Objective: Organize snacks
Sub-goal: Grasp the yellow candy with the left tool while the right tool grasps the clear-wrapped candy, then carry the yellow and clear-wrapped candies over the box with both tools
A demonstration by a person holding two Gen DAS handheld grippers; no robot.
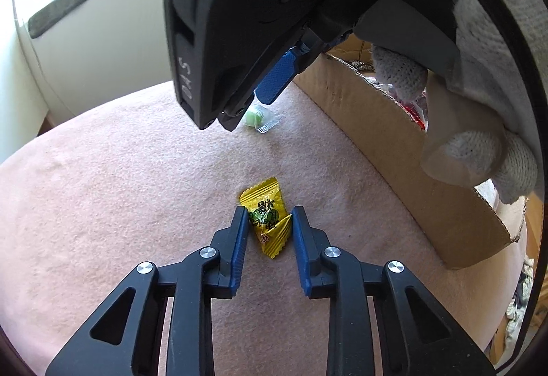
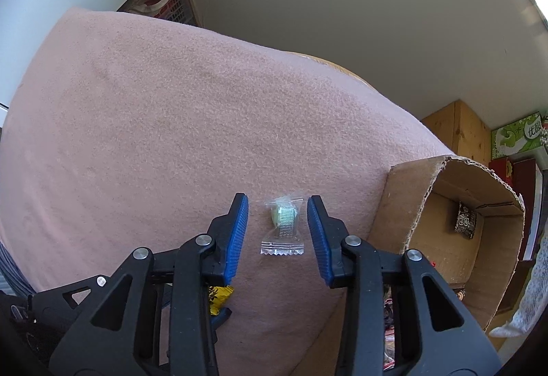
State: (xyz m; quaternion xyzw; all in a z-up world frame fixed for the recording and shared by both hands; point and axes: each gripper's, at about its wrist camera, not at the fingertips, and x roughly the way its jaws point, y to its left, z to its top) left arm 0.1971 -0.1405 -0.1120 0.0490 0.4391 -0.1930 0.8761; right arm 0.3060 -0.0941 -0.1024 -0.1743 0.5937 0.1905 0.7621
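Down at lower centre of the left wrist view, left gripper point(image 1: 269, 217) closed on a yellow crinkle-edged foil candy packet with green print point(image 1: 267, 216), blue ribbed pads point(image 1: 239, 239) touching both sides of the wrapper, packet lying on the pink fleece-covered surface point(image 1: 120, 187). In the upper half of the same view, right gripper point(image 1: 246, 105) angled steeply down over a clear plastic-wrapped pale green candy point(image 1: 260, 119), a hand in a white knit glove point(image 1: 479, 122) on its handle at the right. Along the right edge, an open brown cardboard box point(image 1: 394, 150) standing on the surface, red wrappers visible inside. In the right wrist view, at lower centre, the clear-wrapped green candy point(image 2: 282, 227) flat on the pink surface between the blue pads point(image 2: 236, 235) of the right gripper point(image 2: 277, 204), gaps showing on both sides, so not gripped, jaws apart. At lower right, the cardboard box point(image 2: 400, 204) just beside the candy, a small dark patterned packet point(image 2: 465, 221) inside against its far wall. At lower left, a corner of the yellow packet point(image 2: 219, 299) peeking out behind the finger.
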